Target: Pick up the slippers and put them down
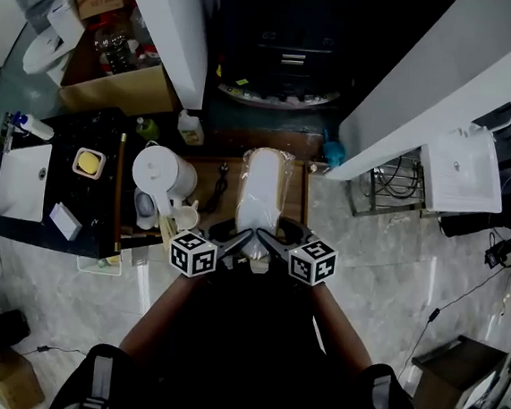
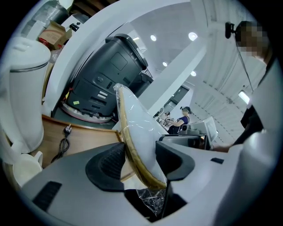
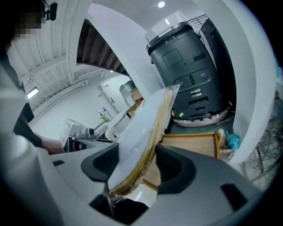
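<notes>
Over the wooden table's edge, left tongs and right tongs grip slippers.

Both handheld rigs look the same: the left gripper and right gripper are smooth light-grey moulded plastic with chunky rounded jaws, each lined with a black ribbed pad, plus little dark rectangular slots in the shell. Each one carries a white cube covered in black square markers. The person wears a black top with grey-buckled shoulder straps, forearms uncovered
</notes>
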`<state>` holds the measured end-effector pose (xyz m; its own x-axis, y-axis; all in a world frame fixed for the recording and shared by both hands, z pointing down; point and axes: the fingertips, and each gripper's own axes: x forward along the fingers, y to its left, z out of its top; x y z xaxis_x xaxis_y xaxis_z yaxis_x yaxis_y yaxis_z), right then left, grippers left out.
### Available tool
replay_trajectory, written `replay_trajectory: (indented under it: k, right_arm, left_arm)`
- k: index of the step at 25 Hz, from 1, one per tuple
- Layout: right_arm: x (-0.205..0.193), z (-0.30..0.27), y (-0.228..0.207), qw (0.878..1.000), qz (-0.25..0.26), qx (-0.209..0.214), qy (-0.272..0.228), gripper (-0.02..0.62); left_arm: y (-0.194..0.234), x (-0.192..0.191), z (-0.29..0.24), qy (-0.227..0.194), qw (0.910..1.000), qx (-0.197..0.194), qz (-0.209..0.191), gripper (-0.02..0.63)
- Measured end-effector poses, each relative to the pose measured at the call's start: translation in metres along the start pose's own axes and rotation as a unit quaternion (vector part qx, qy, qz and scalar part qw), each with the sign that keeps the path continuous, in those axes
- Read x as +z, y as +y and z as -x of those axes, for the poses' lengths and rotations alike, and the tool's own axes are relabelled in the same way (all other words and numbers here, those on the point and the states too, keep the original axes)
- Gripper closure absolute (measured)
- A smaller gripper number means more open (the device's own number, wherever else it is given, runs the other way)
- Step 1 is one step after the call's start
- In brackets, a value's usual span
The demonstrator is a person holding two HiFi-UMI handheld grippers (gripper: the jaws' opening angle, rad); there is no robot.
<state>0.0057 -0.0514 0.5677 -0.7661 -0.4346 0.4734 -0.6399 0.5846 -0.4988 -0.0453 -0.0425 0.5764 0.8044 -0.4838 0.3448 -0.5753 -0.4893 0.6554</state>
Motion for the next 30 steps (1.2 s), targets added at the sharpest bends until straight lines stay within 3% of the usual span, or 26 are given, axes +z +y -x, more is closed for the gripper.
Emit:
replay_trajectory:
  k: [12,30]
  right_arm:
    - [0.018,0.006,0.014,1.000,0.013,0.006,-0.025,0.331]
    - [0.020,0.006,0.017,0.999,0.016,0.013,-0.027,0.333]
  left_arm:
    - [-0.011,0.019,0.012,-0.019,0.9995,-0.006,-0.024,0.385]
    - [-0.012,0.020,0.014,-0.024,0.9993,-0.001,-0.029,0.387]
